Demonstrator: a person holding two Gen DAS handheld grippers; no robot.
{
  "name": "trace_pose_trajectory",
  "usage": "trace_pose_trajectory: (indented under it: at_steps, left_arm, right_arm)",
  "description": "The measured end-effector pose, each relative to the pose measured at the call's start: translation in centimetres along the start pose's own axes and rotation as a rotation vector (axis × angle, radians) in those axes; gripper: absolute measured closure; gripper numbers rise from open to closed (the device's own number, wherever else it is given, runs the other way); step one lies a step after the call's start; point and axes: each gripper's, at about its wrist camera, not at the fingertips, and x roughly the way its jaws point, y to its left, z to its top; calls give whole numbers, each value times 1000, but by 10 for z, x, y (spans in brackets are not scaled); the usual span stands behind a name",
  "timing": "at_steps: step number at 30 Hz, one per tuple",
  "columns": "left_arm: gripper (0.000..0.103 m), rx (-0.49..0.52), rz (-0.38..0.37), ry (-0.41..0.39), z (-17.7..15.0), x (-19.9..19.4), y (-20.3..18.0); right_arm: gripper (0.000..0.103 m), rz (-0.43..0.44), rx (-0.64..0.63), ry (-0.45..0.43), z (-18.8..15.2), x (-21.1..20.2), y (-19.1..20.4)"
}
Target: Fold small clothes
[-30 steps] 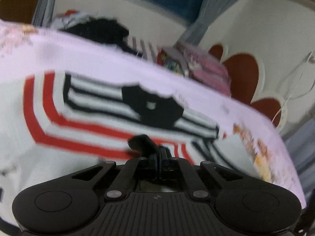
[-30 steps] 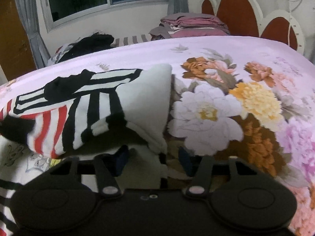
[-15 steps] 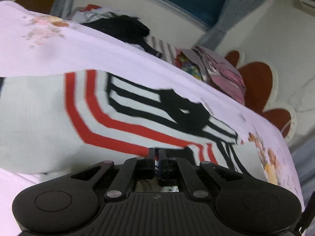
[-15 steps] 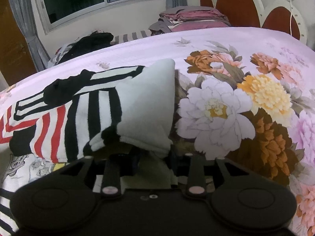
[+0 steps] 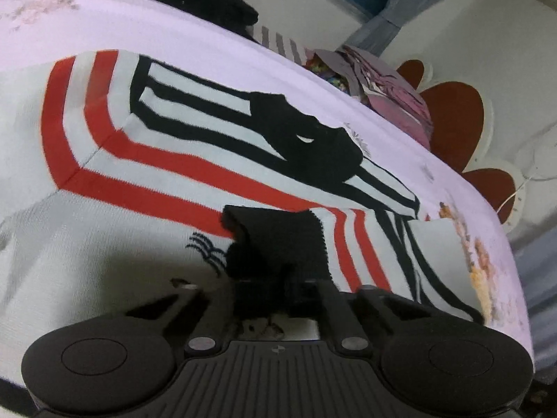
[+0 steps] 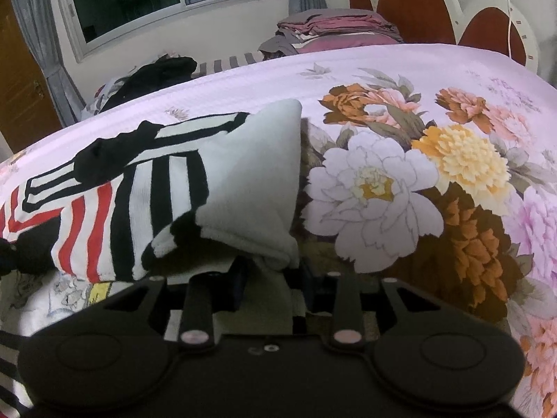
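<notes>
Since a second ago the left claw (image 5: 278,278) has dropped closer to the sweater (image 5: 167,181), whose stripes now fill more of its view; its jaws are together, pinching the black cuff (image 5: 278,240) that lies over the red stripes. The right claw (image 6: 271,275) has kept its place, jaws partly apart and clamped on the sweater's folded white corner (image 6: 257,188). The sweater lies flat on the bed (image 6: 400,80) near its front edge, long axis running along that edge, its black collar (image 6: 115,153) toward the far side. A stack of folded clothes (image 6: 334,29) sits at the headboard end.
</notes>
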Motion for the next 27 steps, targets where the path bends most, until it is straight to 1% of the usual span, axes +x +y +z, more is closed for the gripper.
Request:
trace_pose_trajectory:
  at_steps: [2, 5, 7, 8, 10, 11, 14, 16, 17, 18, 19, 20, 21, 22, 23, 24, 25, 27]
  left_arm:
    - [102, 7, -5, -24, 1, -5, -2]
    - [102, 5, -34, -130, 12, -33, -4]
    - [102, -12, -35, -209, 21, -58, 3]
    - [102, -17, -31, -227, 25, -66, 9]
    - [102, -19, 13, -229, 26, -72, 27]
    - [102, -18, 45, -208, 23, -69, 36]
    - [102, -30, 104, -148, 10, -50, 53]
    - [102, -36, 119, -121, 3, -38, 57]
    - [102, -19, 129, -117, 0, -34, 56]
    - [102, 0, 136, -119, -3, -31, 54]
    - [102, 0, 138, -117, -3, -30, 55]
    - [102, -4, 137, -122, -2, -31, 55]
    - [102, 6, 151, -115, 0, -32, 53]
    - [102, 37, 159, -112, 3, -34, 49]
    - [102, 71, 172, -124, 6, -39, 45]
    - [102, 97, 198, -145, 5, -47, 41]
    - [102, 108, 214, -168, 5, -56, 39]
    - [102, 104, 203, -197, 8, -69, 39]
  right_arm:
    - [70, -6, -6, -5, 1, 0, 1]
    - [70, -12, -9, -15, 4, 0, 2]
    - [70, -6, -11, -17, 5, 1, 3]
    - [70, -7, -17, -18, 5, 1, 5]
    - [70, -8, -33, -20, 5, 2, 8]
    - [70, -10, -36, -22, 4, 2, 10]
    - [72, -16, -43, -21, 4, 4, 12]
    - [74, -7, -36, -26, 4, 2, 10]
    - [77, -4, -37, -31, 4, 1, 9]
    - [80, -19, -37, -23, 1, 3, 4]
    - [81, -25, -13, 7, -3, 9, -3]
    - [82, 1, 28, -4, -6, 7, -12]
    - [82, 5, 35, 9, -4, 5, -14]
    - [81, 2, 15, 21, -2, 1, -13]
    - [74, 1, 6, 19, -2, -3, -12]
    - [72, 3, 9, 14, -2, -9, -13]
    - [71, 13, 19, 10, -2, -15, -15]
    - [68, 22, 35, -19, 0, -29, -18]
